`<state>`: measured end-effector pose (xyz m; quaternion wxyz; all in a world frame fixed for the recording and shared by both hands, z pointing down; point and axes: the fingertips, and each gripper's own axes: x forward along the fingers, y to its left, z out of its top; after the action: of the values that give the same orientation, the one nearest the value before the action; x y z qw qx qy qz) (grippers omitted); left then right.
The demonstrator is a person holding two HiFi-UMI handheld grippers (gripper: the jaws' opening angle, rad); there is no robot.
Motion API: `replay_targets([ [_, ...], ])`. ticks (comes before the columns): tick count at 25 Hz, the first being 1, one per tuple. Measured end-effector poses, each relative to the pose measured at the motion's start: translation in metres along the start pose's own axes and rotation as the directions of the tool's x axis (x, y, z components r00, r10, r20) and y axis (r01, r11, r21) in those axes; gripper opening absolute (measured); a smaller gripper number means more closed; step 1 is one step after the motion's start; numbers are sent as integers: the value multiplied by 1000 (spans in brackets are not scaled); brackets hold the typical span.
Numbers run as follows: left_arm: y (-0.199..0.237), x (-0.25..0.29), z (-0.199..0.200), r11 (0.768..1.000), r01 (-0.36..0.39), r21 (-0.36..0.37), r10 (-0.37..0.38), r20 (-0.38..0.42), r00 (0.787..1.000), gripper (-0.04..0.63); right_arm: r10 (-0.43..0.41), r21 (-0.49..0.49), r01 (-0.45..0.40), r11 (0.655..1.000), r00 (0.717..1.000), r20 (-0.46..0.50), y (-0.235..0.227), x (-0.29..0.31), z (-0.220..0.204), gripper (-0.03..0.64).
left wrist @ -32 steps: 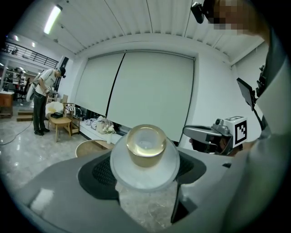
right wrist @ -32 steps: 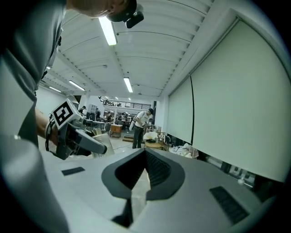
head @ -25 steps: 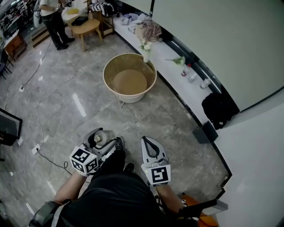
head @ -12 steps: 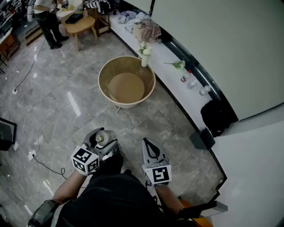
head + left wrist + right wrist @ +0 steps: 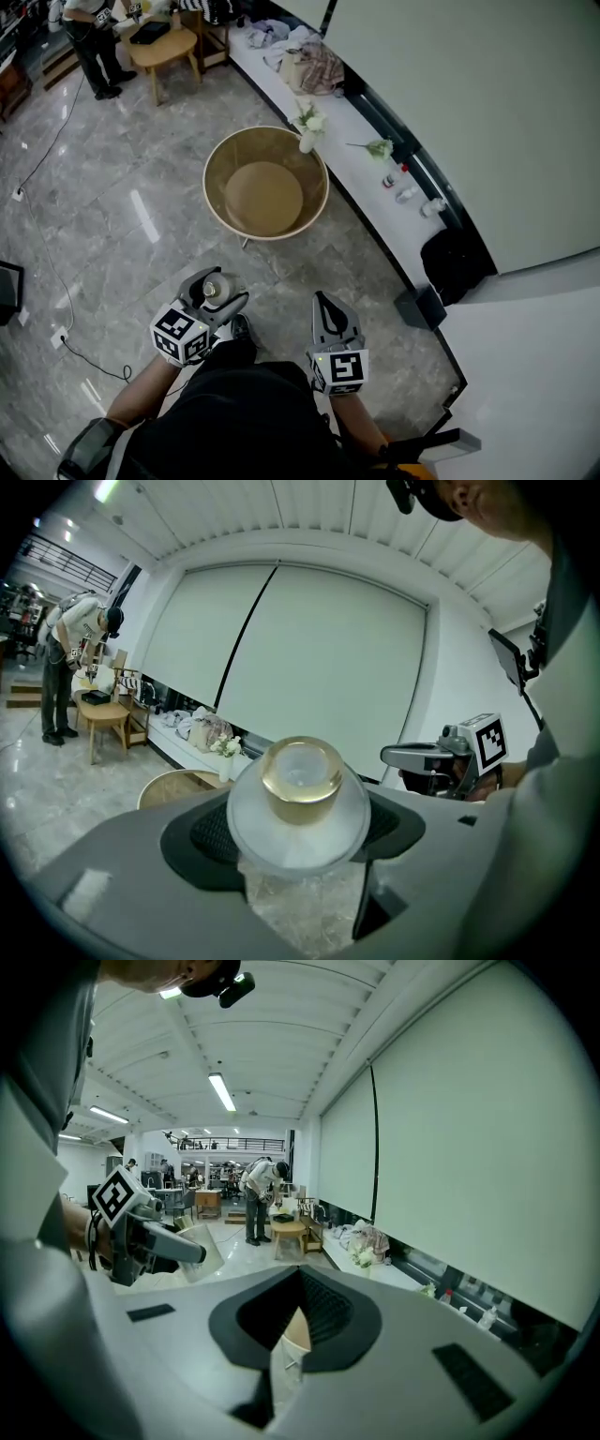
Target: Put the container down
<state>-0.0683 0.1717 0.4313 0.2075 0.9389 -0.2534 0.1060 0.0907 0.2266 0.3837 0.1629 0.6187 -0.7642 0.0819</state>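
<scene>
A frosted round container (image 5: 210,291) with a gold cap sits between the jaws of my left gripper (image 5: 217,284), which is shut on it above the grey marble floor. In the left gripper view the container (image 5: 298,799) fills the gap between the black pads of that left gripper (image 5: 298,844), cap facing the camera. My right gripper (image 5: 328,304) is held beside it, shut with nothing in it; in its own view the right gripper (image 5: 292,1324) shows its pads pressed together. A round tan table (image 5: 265,197) with a raised rim stands ahead of both.
A white ledge (image 5: 356,141) runs along the wall at right, carrying a flower vase (image 5: 307,131), small bottles (image 5: 405,193) and clothes. A black bag (image 5: 457,255) and a black box (image 5: 418,306) sit by it. A person stands at a wooden table (image 5: 161,49) far left; a cable (image 5: 56,281) crosses the floor.
The view has advanced toward the round table, which now lies lower and nearer in the frame. Both grippers keep their hold and relative positions.
</scene>
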Motion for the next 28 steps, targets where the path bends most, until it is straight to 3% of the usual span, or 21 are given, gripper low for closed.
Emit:
replay_targets([
  [11, 47, 33, 16, 1000, -5, 15, 6, -33, 999, 340, -11, 76, 15, 997, 999, -48, -21, 57, 1, 2],
  [21, 81, 90, 39, 997, -51, 63, 54, -50, 997, 339, 97, 138, -92, 986, 995, -34, -53, 142, 7, 2],
  [28, 139, 144, 56, 990, -136, 48, 140, -71, 988, 339, 172, 152, -160, 975, 983, -69, -91, 216, 10, 2],
])
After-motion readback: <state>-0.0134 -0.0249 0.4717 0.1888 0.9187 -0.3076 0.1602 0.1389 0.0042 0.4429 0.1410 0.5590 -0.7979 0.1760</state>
